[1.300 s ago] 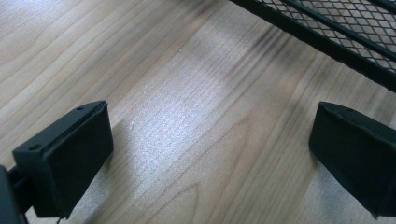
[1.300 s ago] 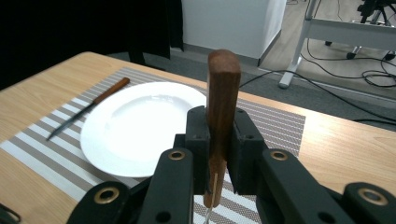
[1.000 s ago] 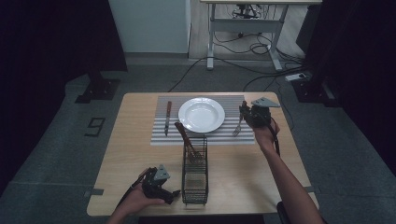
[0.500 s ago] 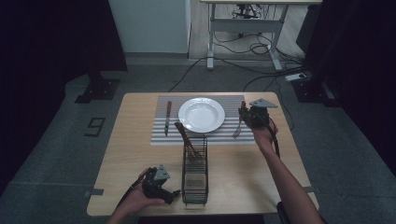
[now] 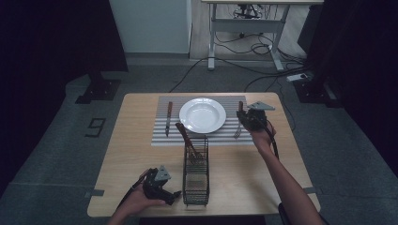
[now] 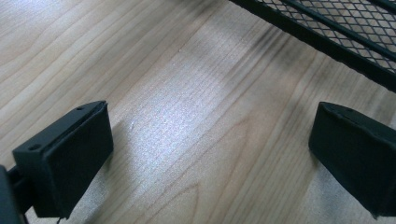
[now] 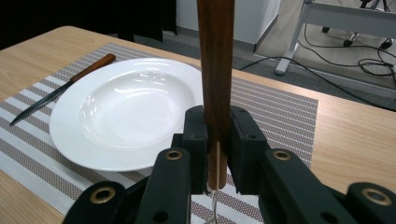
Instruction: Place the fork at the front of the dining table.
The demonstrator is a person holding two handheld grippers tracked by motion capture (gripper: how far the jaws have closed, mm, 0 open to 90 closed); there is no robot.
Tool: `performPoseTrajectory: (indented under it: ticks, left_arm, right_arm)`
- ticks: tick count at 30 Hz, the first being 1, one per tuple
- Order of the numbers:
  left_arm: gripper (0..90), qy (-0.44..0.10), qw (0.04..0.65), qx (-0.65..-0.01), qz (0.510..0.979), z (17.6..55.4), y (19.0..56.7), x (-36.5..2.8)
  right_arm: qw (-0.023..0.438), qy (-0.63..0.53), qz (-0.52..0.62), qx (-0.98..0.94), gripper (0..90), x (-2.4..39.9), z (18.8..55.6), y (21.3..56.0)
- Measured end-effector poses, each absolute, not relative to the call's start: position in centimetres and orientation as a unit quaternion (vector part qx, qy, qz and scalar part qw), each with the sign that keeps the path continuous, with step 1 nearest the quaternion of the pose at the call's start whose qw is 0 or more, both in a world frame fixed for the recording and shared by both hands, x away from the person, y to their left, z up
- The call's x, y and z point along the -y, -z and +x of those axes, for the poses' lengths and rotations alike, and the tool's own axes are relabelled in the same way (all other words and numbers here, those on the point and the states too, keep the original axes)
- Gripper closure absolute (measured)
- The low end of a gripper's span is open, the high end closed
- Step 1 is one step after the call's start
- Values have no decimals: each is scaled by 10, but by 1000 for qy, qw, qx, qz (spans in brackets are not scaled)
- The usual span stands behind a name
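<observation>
The left gripper (image 5: 157,185) rests near the table (image 5: 136,140) edge beside the wire caddy (image 5: 195,176), jaws spread over bare wood; it should stay idle. Farther out, the right gripper (image 7: 217,140) pinches a wooden-handled fork (image 5: 238,126) — handle up, tines down over the striped placemat (image 5: 162,140) just right of the white plate (image 5: 202,115); lowering it flat, parallel to the knife (image 5: 168,117) across the plate, and spreading the jaws only once it lies settled, would likely place it neatly.

High view overhead facing forward, sharing plate (image 5: 202,115) with close right gripper view, left gripper view near tabletop (image 6: 187,93)
</observation>
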State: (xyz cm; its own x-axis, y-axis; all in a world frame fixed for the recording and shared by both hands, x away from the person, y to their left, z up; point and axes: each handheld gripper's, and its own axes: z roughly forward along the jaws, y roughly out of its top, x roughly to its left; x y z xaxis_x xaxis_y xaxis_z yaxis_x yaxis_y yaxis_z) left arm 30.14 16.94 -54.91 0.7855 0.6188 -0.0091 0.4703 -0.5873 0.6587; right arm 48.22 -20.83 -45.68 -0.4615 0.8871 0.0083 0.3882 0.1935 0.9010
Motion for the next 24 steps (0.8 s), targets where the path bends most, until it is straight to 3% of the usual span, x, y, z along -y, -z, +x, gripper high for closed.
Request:
performPoseTrajectory:
  ticks: [12, 24]
  left_arm:
    - [0, -111, 334, -308, 884, 301, 549, -169]
    - [0, -111, 334, -308, 884, 301, 549, -169]
  right_arm:
    - [259, -409, 449, -751, 800, 204, 491, 481]
    - [262, -412, 450, -748, 804, 205, 491, 477]
